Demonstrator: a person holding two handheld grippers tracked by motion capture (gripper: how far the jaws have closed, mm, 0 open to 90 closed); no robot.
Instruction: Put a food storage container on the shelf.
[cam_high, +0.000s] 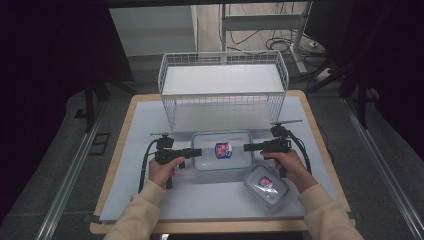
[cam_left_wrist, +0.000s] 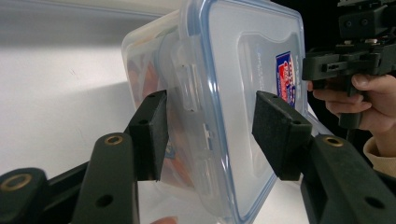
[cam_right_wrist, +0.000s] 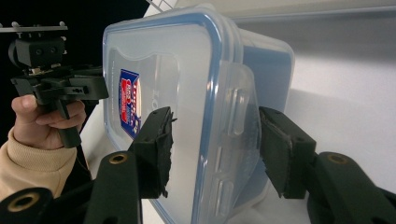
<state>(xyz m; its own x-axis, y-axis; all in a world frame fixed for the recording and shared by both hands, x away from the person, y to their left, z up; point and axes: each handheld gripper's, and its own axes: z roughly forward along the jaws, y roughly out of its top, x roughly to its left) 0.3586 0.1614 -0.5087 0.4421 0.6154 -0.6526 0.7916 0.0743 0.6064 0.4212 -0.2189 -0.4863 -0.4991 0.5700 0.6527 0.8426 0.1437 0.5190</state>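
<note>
Worktop (cam_high: 150, 200) under both tongs, grey mat on top. Wire basket (cam_high: 220, 54) beyond the tips, well apart, open side up. Big clear box w/ blue-rimmed lid (cam_high: 222, 150) flat on the mat, directly btwn the two tongs, lid on. Smaller lidded box (cam_high: 266, 186) behind and just beside the right hand, nearer the person; untouched. Left tongs (cam_high: 196, 152) at the big box's left end, right tongs (cam_high: 248, 147) at its right end, both about level, pointing inward at each other. From the left gripper view: left tongs (cam_left_wrist: 210, 116) spread partway, straddling the box end (cam_left_wrist: 243, 70), one pad against the wall side, a gap at the lid-side pad, so no firm pinch yet. From the right gripper view: right tongs (cam_right_wrist: 215, 135) likewise part-spread round the other end (cam_right_wrist: 159, 70), gap beside the outer pad. Latch flap (cam_right_wrist: 238, 116) sitting btwn the pads at each end. Step in hand, by the look: two-sided grab of the big box, prob. for a lift toward the basket. To do it well: close both together, evenly, pads flat on lid and base rather than on the flap alone (could pop it or slip); keep both hands at equal height so the box stays level; lift only once both ends feel solid. Red-blue label (cam_high: 224, 149) mid-lid, between the tips.
</note>
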